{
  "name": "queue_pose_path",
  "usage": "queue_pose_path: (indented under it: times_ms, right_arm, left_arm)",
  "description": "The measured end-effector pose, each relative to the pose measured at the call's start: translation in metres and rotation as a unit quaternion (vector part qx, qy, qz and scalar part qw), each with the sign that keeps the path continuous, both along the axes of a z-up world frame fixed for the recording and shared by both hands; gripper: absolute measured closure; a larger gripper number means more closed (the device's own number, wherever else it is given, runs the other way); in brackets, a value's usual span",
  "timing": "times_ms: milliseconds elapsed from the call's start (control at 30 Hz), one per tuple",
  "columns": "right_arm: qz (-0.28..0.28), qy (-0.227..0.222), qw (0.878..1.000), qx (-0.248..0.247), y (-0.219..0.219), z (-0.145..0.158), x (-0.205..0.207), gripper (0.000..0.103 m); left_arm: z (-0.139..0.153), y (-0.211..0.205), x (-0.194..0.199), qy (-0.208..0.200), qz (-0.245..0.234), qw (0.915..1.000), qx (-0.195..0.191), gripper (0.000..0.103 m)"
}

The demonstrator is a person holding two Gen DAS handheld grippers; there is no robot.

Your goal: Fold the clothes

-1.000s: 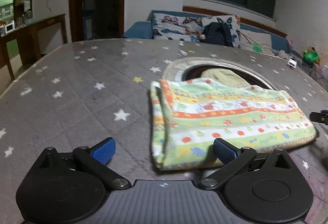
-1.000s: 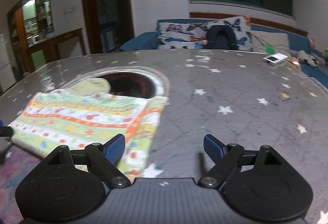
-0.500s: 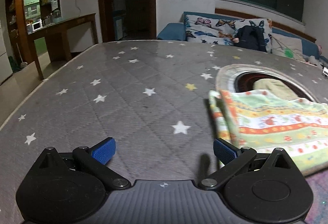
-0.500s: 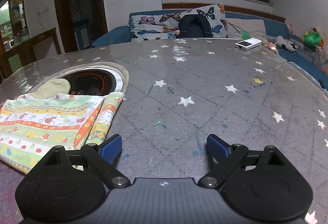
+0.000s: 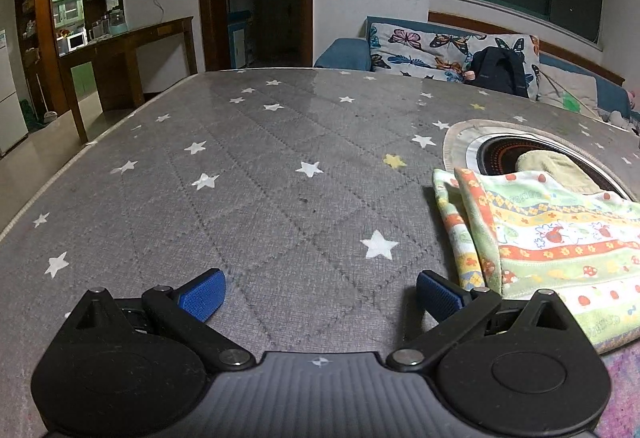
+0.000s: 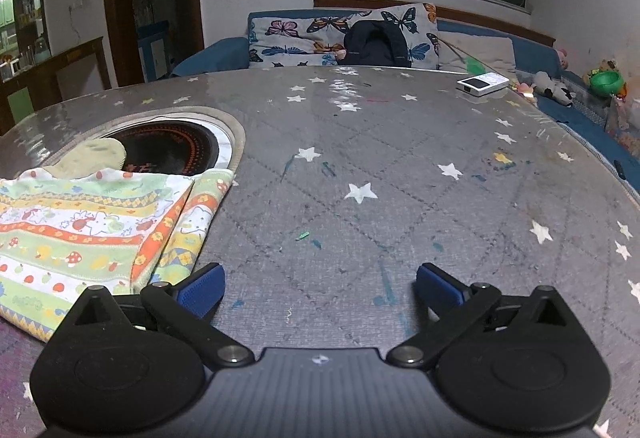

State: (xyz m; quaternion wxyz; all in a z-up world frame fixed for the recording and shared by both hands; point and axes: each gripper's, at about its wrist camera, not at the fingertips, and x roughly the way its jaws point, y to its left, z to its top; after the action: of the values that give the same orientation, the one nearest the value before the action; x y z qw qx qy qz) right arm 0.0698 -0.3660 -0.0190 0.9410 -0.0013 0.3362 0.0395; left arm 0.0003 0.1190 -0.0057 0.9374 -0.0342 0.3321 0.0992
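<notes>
One folded cloth [image 5: 552,238] lies on the grey star-printed tabletop [image 5: 260,177] — a striped piece in green, orange, yellow and white with small mushrooms and ladybirds. Its far edge laps over the rim of the one round cooktop [image 6: 172,149] sunk into the tabletop, and one pale greenish rag [image 6: 92,157] rests in that dark recess, touching the cloth's far edge. The left gripper [image 5: 320,296] hovers over bare tabletop just beside the cloth's left folded edge, its two blue pads spread wide with nothing between them; its right pad [image 5: 438,296] sits close to the cloth's near left corner, though whether it touches cannot be told. The right gripper [image 6: 320,286] stands on the other side, just off the cloth's right edge; its jaws have just been opening and now gape wide, with only bare tabletop between the two blue pads. Its left pad [image 6: 202,290] sits near the cloth's near right corner. Toward the far right edge of the tabletop lies one small white device [image 6: 482,83], well apart from the cloth. Beyond the table, one butterfly-print cushion [image 6: 304,37] and one black backpack [image 6: 376,43] sit on a blue sofa [image 6: 216,55].
</notes>
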Motion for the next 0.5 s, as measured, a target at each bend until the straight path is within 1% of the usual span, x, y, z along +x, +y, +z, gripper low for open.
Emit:
queue_pose_path:
  times_ms: [133,500]
  right_arm:
    - [0.000,0.000,1.000,-0.002,-0.009,-0.003,0.006,0.000]
    - [0.001,0.000,1.000,-0.004,-0.009,-0.004,0.007,0.000]
  left_arm:
    - [0.000,0.000,-0.001,-0.001,0.000,1.0000,0.000,0.000]
    - [0.000,-0.002,-0.001,0.000,0.000,1.0000,0.002,0.000]
